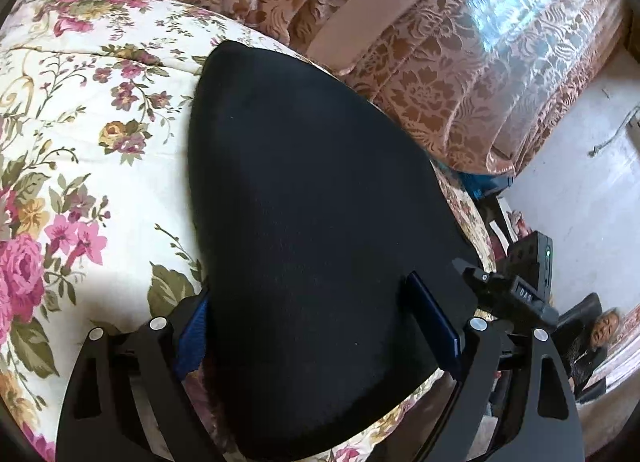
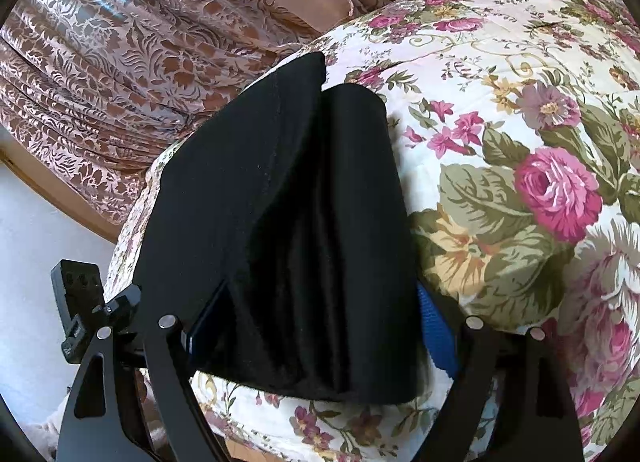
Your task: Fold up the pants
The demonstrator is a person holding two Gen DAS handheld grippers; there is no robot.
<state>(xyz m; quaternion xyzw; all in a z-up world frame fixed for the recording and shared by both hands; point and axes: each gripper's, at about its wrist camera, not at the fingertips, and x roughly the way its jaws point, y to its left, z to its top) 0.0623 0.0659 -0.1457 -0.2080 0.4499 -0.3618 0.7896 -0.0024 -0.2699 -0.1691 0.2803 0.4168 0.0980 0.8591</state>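
Black pants – folded – on floral bedspread.

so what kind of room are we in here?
Most likely a bedroom at home. The black pants lie folded on a floral quilt spread over what looks like a bed, and patterned brown curtains hang just behind it. A person sits in the background.

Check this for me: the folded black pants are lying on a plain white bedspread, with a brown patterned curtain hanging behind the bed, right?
Not quite. The bedspread is not plain white: both wrist views show a cream cover printed with pink roses and green leaves. The rest holds: the folded black pants lie on it, and the brown patterned curtain hangs behind the bed.
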